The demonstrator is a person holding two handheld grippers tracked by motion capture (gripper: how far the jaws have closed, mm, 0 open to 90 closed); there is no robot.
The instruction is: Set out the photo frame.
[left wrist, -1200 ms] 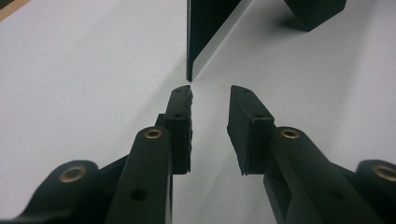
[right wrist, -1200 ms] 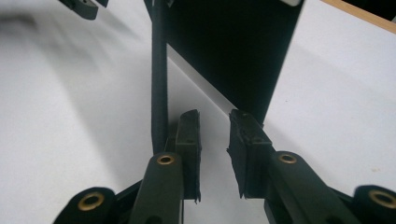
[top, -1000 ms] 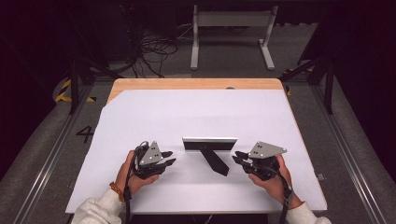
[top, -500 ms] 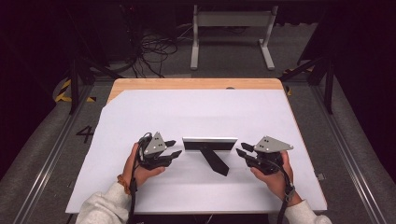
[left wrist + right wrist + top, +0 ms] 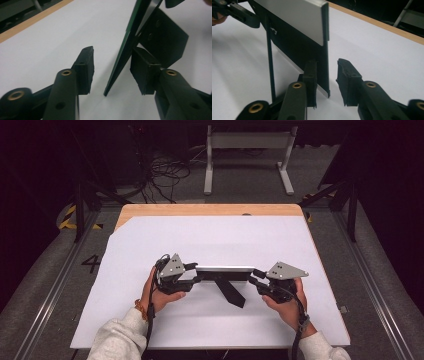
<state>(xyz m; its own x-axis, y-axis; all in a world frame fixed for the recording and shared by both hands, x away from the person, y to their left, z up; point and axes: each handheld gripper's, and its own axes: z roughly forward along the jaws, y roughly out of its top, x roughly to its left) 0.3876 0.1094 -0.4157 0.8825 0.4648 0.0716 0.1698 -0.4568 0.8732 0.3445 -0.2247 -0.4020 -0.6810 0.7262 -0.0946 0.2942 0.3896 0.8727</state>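
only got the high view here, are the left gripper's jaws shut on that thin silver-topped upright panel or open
Observer: Open. In the left gripper view, the left gripper straddles the end of the thin upright panel, with a clear gap at one pad.
Operator: and the right one
Observer: The right gripper is open too. The panel's other end sits between its jaws, close to one pad and apart from the other.
Operator: is the panel off the table yet
Observer: It doesn't look so. In the left gripper view its lower corner appears to meet the white table.
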